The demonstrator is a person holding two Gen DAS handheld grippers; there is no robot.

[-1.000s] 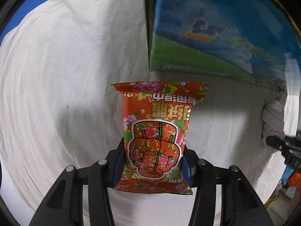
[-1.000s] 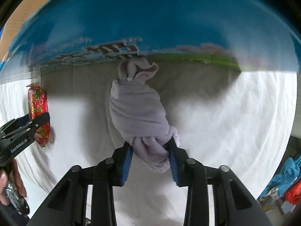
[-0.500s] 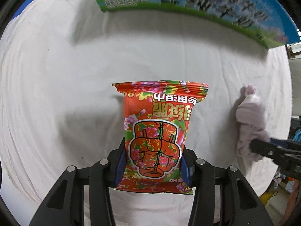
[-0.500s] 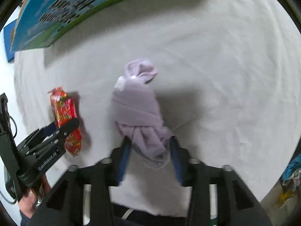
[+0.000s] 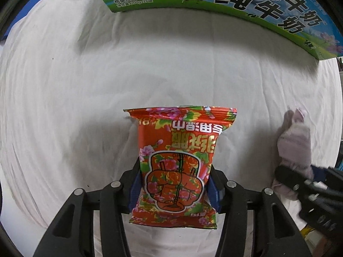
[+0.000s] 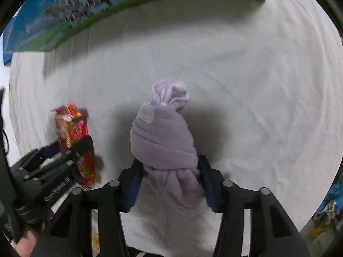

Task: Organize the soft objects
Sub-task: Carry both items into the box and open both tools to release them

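My left gripper (image 5: 174,183) is shut on a red flowered snack bag (image 5: 179,150), held above the white cloth. The bag also shows at the left of the right wrist view (image 6: 71,126), with the left gripper (image 6: 70,150) around it. My right gripper (image 6: 170,177) is shut on a knotted lilac cloth bundle (image 6: 163,137), held low over the cloth. In the left wrist view the bundle (image 5: 294,143) and the right gripper (image 5: 300,178) sit at the right edge.
A white sheet (image 5: 85,98) covers the table. A blue and green milk carton box (image 5: 246,4) stands along the far side; it also shows in the right wrist view (image 6: 85,17). Colourful clutter (image 6: 330,205) lies beyond the right edge.
Both grippers have pulled back from the box with their objects still held. The box has receded to the top of both views, and more white sheet shows.
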